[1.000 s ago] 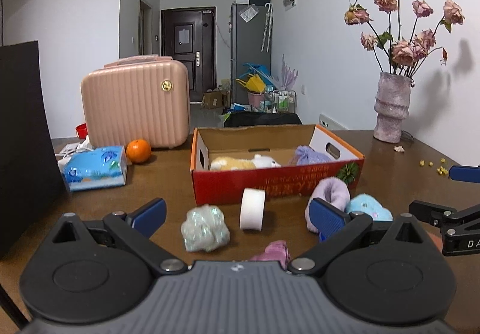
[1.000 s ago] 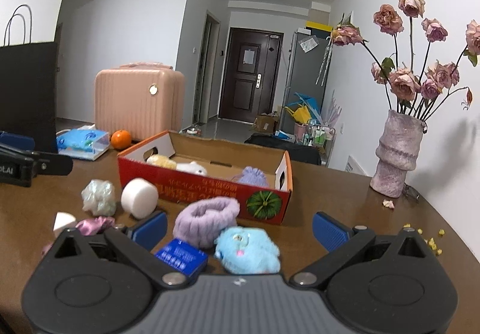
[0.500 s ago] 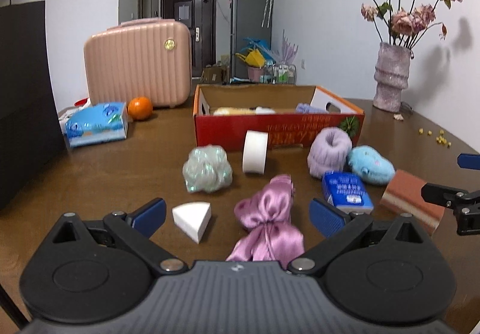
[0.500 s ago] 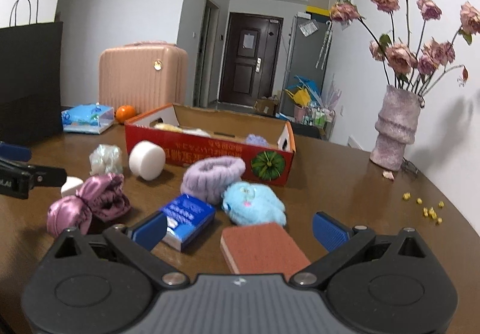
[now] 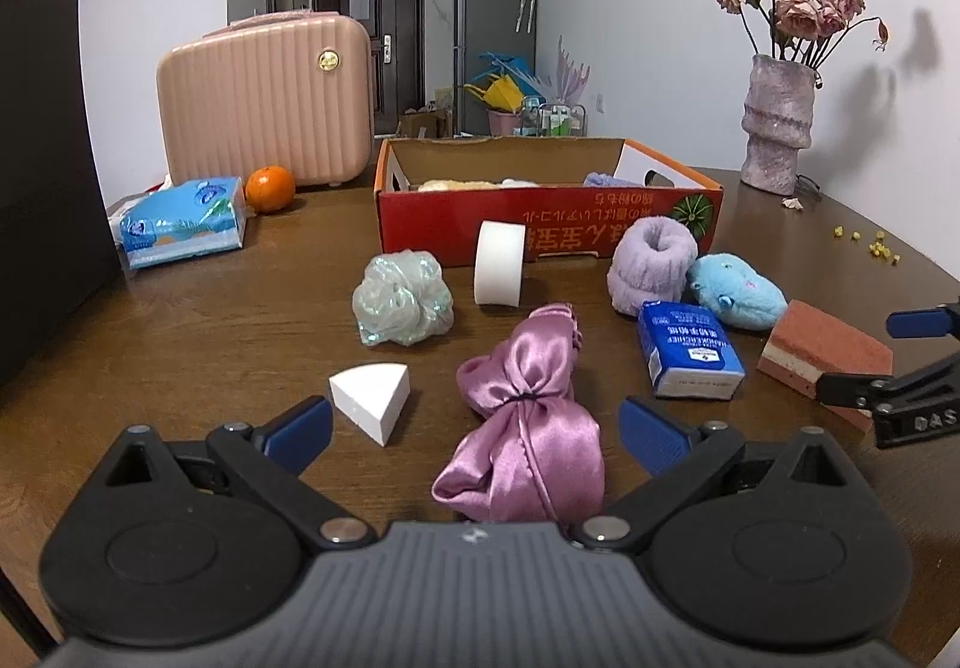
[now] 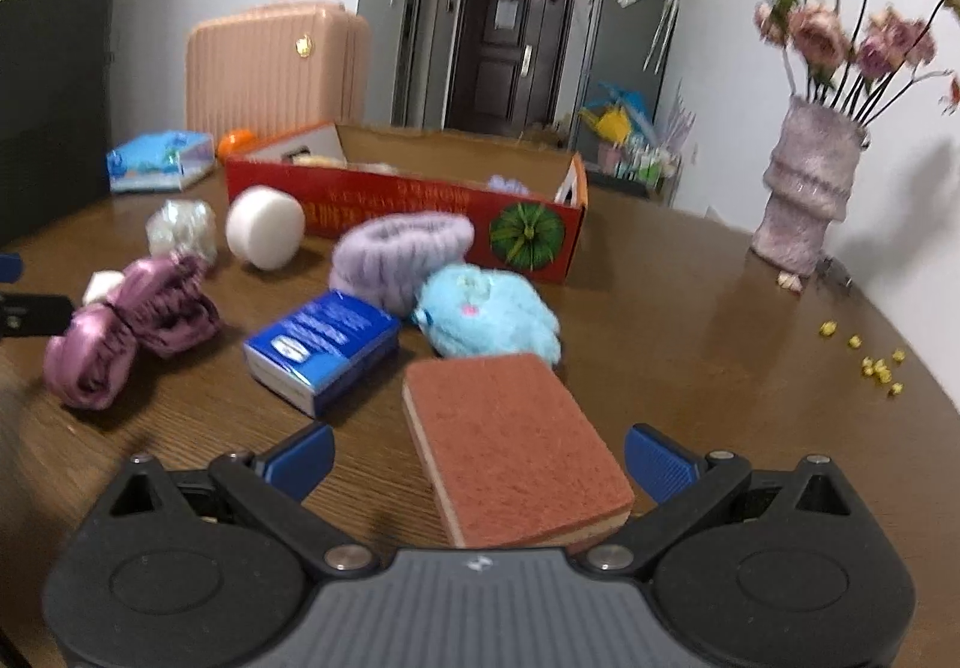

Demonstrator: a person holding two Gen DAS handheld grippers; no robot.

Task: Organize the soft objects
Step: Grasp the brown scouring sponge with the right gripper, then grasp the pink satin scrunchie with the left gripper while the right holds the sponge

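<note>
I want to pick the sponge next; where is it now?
The sponge lies flat on the table between the open fingers of the right gripper in the right wrist view, just in front of the blue plush.

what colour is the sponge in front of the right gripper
Reddish-brown on top with a pale cream layer beneath; clearest in the right wrist view.

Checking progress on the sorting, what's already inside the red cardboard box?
Inside the red cardboard box, above its front wall, a yellowish plush, something white and a purple item show; the wall hides everything lower.
</note>
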